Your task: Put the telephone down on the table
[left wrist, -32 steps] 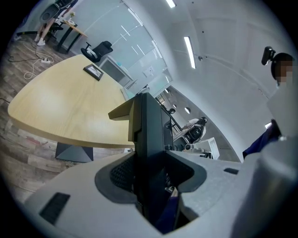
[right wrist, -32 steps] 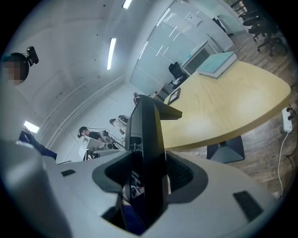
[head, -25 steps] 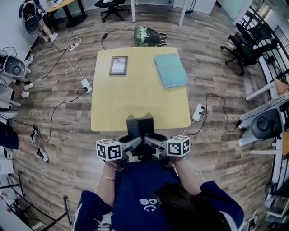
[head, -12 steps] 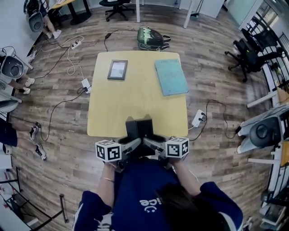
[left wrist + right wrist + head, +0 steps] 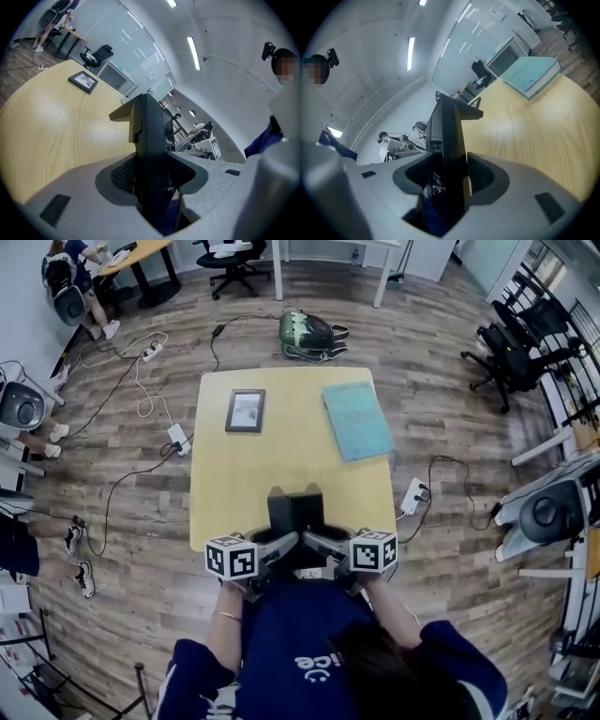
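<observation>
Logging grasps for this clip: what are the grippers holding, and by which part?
Both hold the black telephone. The left gripper and the right gripper each clamp its near end, from opposite sides, over the table's near edge.

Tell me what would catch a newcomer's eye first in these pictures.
The black slab-shaped telephone stands out first, clamped from both sides by the jaws of the left gripper and the right gripper at the near edge of the pale yellow square table. Farther back on the table lie a teal book on the right and a dark-framed flat panel on the left.
</observation>
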`<state>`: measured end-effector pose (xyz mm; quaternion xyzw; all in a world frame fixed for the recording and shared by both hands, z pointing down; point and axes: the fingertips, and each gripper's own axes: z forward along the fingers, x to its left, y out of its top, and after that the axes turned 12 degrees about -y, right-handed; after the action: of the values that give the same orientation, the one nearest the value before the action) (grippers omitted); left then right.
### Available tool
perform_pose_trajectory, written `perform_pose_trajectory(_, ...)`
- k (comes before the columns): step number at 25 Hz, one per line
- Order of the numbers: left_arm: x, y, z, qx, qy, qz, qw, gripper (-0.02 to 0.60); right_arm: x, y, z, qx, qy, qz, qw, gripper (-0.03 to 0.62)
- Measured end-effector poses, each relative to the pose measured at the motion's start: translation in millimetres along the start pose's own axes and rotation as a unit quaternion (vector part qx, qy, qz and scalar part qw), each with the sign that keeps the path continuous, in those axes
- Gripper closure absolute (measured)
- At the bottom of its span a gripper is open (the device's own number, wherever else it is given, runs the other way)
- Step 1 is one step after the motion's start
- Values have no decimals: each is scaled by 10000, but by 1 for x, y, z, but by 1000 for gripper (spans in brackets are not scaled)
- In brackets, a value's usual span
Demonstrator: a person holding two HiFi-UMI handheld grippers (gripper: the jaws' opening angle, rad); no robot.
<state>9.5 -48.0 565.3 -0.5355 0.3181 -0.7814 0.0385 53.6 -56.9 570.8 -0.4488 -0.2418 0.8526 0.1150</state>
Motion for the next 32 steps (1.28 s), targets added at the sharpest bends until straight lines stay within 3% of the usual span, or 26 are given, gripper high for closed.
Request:
perform_pose_trajectory(11,32,46,-9,217,-142,-6,9997,388,2,37,39,-239,-209,213,9993,361)
perform_pose_trajectory(22,65,95,-5,364,-589,127,9975,388,-6,80,73,-595,-609,126,9963,361)
perform_pose_trajectory(32,86,122,-1,339,-600,52,9976,388,-14,105,95,-610,-678,146,9957,361)
